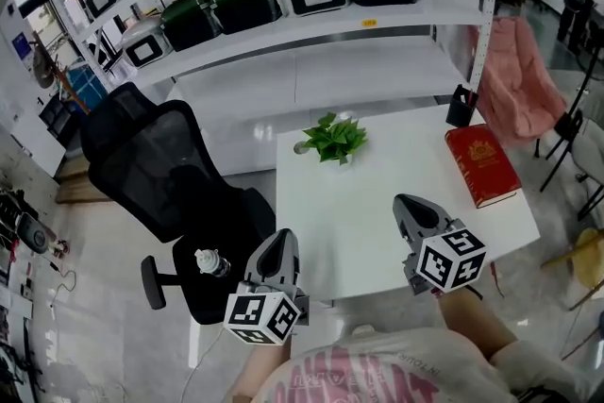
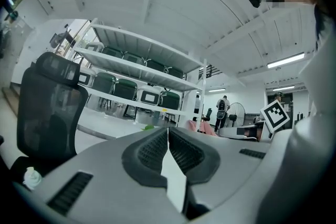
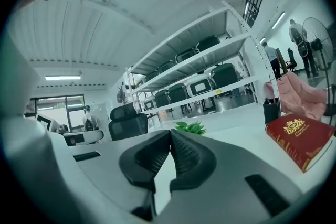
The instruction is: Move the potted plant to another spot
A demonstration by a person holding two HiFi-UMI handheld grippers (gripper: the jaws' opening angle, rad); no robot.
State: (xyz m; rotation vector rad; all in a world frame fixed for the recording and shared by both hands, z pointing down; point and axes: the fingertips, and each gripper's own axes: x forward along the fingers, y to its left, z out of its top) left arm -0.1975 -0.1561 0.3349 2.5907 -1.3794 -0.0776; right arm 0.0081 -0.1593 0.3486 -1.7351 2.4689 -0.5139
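potted plant (image 1: 332, 140) stands upright toward the far side of the white table (image 1: 377, 203), well apart from both grippers. left gripper (image 1: 281, 239) at the table's near left corner, jaws pressed together, nothing between. right gripper (image 1: 408, 203) over the near edge, jaws likewise together, empty. left gripper view gives only a green sliver of leaf; right gripper view shows the leaves plainly, red book (image 3: 296, 136) at right.

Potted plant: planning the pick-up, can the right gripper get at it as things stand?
Probably yes: only bare table lies between the right gripper and the potted plant; the red book sits aside. That gripper's jaws are shut.
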